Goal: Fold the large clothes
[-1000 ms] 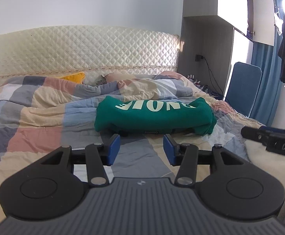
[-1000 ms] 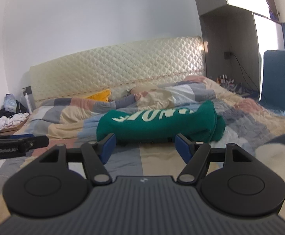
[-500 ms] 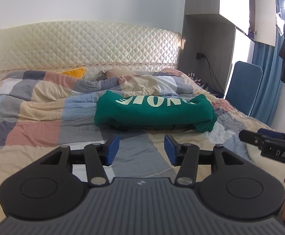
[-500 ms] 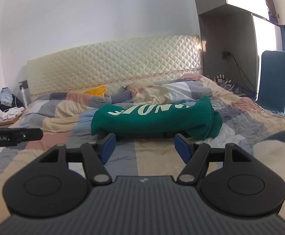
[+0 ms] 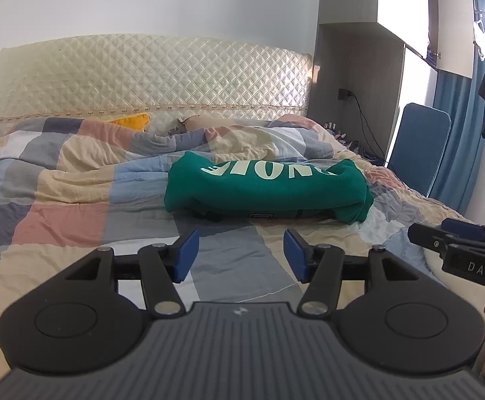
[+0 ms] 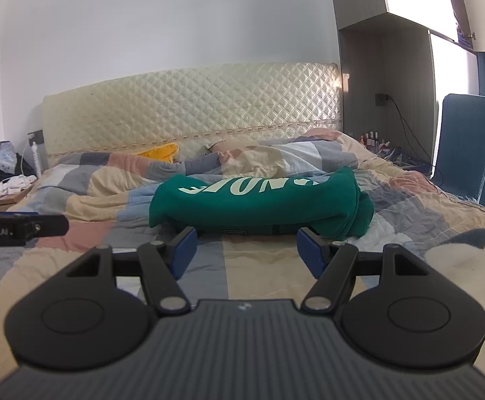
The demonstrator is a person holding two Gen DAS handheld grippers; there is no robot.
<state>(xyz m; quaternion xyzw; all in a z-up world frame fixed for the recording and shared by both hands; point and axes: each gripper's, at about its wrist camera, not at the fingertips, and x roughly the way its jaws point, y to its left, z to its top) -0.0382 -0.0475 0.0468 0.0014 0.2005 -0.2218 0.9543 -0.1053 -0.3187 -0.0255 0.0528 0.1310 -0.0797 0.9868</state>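
Green cotton with pale lettering — the sweatshirt lies in a thick folded bundle across the middle of the bed, on the patchwork quilt, its long side toward both cameras and the lettering upside down from here. Its right end bulges where layers stack up; a dark strip with a small label shows under its near edge.

Both pairs of tongs hang short of it, above the quilt. The left tongs are apart and opening, with nothing between the blue pads. The right tongs stand apart too, empty, their tips just before the bundle's near edge in that view. Neither touches the cloth.

The fold looks nearly done, so the step in hand is probably a last fold or a tidy-up. To do it well, I would bring each pair down to one end of the near edge and bite through all the layers, not only the top one — the fat right end will want a wide opening. Lift both ends together and level, so that the bundle does not sag in the middle or unroll. The quilt is soft and rumpled, so keep the pads from pinching it along with the cloth. Carry the edge over, lay it flush on the far edge, then let go.
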